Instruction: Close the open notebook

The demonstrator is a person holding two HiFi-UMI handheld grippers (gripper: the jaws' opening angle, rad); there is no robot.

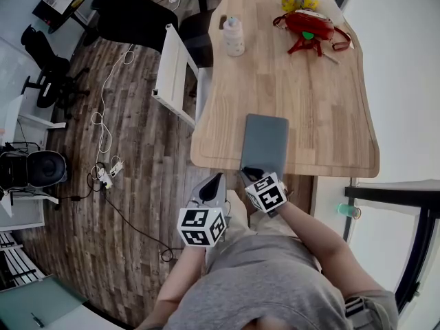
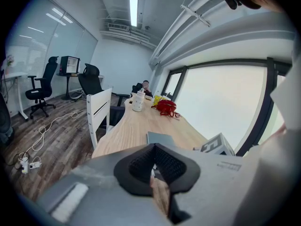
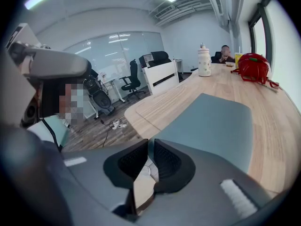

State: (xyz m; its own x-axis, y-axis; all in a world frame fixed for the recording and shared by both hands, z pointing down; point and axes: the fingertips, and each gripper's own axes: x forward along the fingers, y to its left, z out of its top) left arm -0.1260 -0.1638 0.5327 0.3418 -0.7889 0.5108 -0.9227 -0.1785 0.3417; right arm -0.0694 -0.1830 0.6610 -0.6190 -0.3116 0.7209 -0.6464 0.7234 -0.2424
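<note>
The notebook (image 1: 265, 143) lies flat and closed on the wooden table (image 1: 295, 95), its grey-blue cover up, close to the table's near edge. It also shows as a grey slab in the left gripper view (image 2: 160, 138) and fills the middle of the right gripper view (image 3: 221, 126). My right gripper (image 1: 249, 174) sits at the notebook's near edge (image 3: 151, 145); its jaws stand a narrow slit apart and press on nothing. My left gripper (image 1: 218, 179) hangs just off the table's near edge, left of the notebook, with its pads closed on nothing (image 2: 154, 147).
A white bottle (image 1: 234, 36) and a red bag (image 1: 309, 26) stand at the table's far end. A white chair (image 1: 175, 71) is pushed against the table's left side. Cables (image 1: 103, 129) trail over the wood floor. A person (image 2: 146, 85) sits at the far end.
</note>
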